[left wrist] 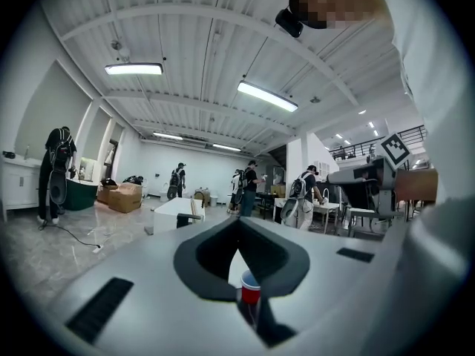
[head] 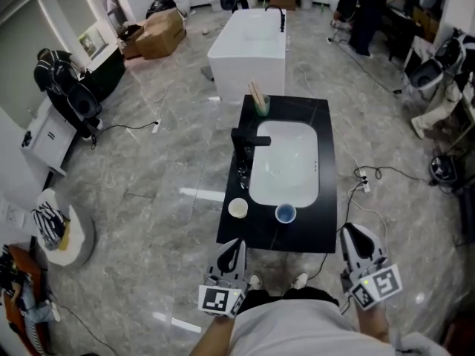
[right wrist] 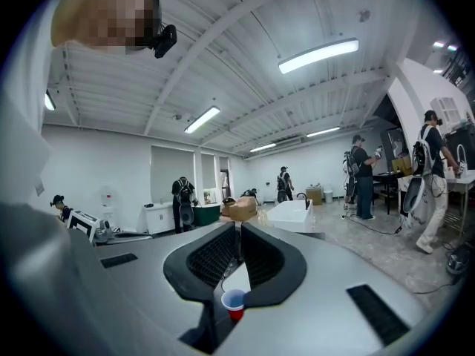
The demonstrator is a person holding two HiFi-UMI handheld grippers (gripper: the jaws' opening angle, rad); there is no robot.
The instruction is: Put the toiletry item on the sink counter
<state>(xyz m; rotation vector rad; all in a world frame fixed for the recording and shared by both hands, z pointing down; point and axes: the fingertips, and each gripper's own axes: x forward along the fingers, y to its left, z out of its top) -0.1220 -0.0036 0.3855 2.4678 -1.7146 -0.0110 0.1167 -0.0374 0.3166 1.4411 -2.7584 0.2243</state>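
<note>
A black sink counter point(head: 325, 225) with a white basin point(head: 286, 165) and a black faucet point(head: 243, 141) stands just ahead of me. On its near edge sit a red cup with a blue inside point(head: 286, 213) and a small white round cup point(head: 238, 208). A green holder with toothbrushes point(head: 260, 104) stands at the far end. My left gripper point(head: 232, 252) is shut and empty before the counter's near left corner. My right gripper point(head: 361, 239) hangs off the near right corner, shut and holding nothing. The red cup point(left wrist: 251, 288) shows past the left jaws and again point(right wrist: 234, 303) past the right ones.
A white bathtub point(head: 249, 47) stands beyond the counter. Cardboard boxes point(head: 159, 34) lie at the far left, cables trail over the grey floor point(head: 148, 191), and people point(head: 364, 13) work at the far right. A white round stool with cloth point(head: 63, 232) is on the left.
</note>
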